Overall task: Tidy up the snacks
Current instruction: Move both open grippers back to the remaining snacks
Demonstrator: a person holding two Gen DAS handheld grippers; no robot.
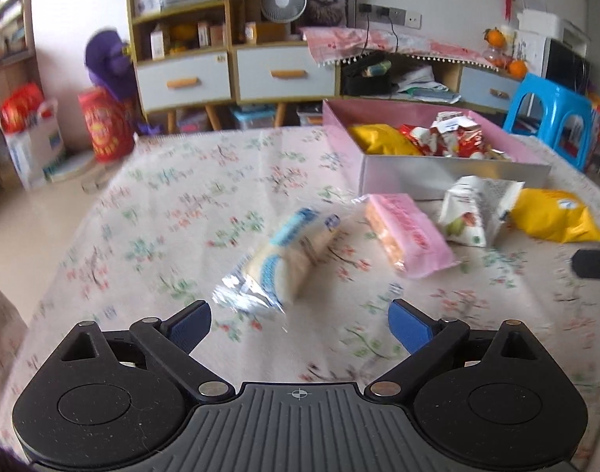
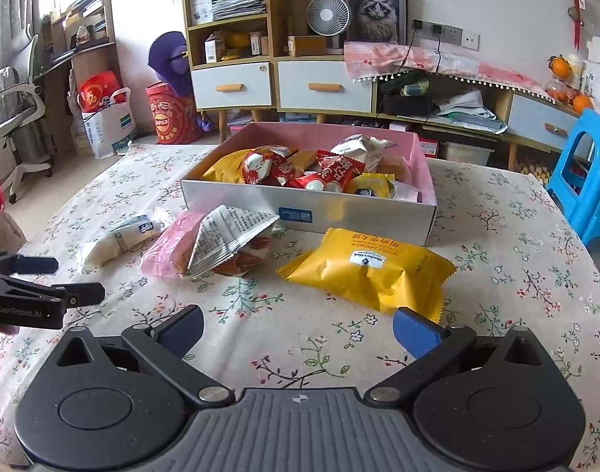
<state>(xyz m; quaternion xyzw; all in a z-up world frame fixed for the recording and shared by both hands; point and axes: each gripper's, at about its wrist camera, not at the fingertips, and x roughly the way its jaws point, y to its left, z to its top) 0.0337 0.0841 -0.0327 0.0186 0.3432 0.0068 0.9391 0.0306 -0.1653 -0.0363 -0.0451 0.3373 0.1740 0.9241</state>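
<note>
The pink box (image 2: 424,161) sits on the floral table (image 2: 496,236), already holding red and yellow snack packs. In front of the box lie four loose packs: a white-blue one (image 1: 284,255), a pink one (image 1: 410,232), a white crumpled one (image 2: 231,240) and a yellow one (image 2: 370,271). The left tool (image 1: 300,324) and the right tool (image 2: 298,328) both gape wide with nothing between their pads.

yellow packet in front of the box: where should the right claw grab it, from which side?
Judging by its pose, take the yellow packet by its near crimped edge, coming in low from the camera side with the right claw. It lies flat and puffy on the tablecloth, wider than the open jaws, so the thin seam nearest the claw is the easiest pinch. The box blocks the far side.
</note>
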